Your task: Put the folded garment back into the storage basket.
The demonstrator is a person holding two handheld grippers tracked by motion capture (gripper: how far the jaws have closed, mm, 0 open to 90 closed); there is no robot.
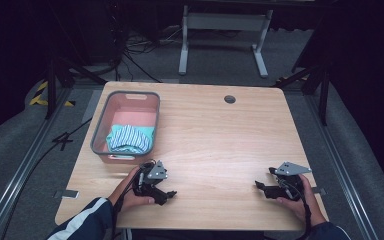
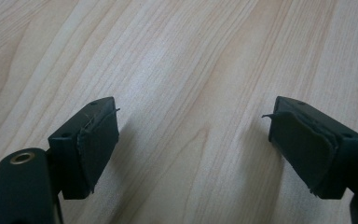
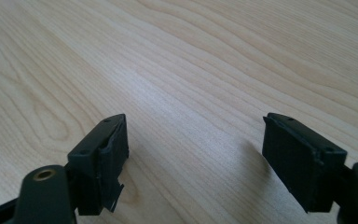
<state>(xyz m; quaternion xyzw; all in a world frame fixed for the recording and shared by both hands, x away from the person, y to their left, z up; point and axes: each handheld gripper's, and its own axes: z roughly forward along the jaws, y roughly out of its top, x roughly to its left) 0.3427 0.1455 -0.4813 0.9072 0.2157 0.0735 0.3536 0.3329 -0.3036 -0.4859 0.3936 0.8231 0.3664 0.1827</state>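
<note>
Striped cloth [image 1: 130, 138] lies in basket [image 1: 99, 122], apart from both grippers' wide-open, empty fingers [image 2: 95, 140].

Your left hand [image 1: 130, 192] holds the left gripper [image 1: 166, 196] at the near left, its jaws pointing right and standing wide apart with nothing between them. Your right hand [image 1: 300, 200] holds the right gripper [image 1: 261, 186] at the near right, its jaws pointing left, likewise parted and empty. The two grippers face each other, well apart. Both forearms enter from the near edge.
</note>
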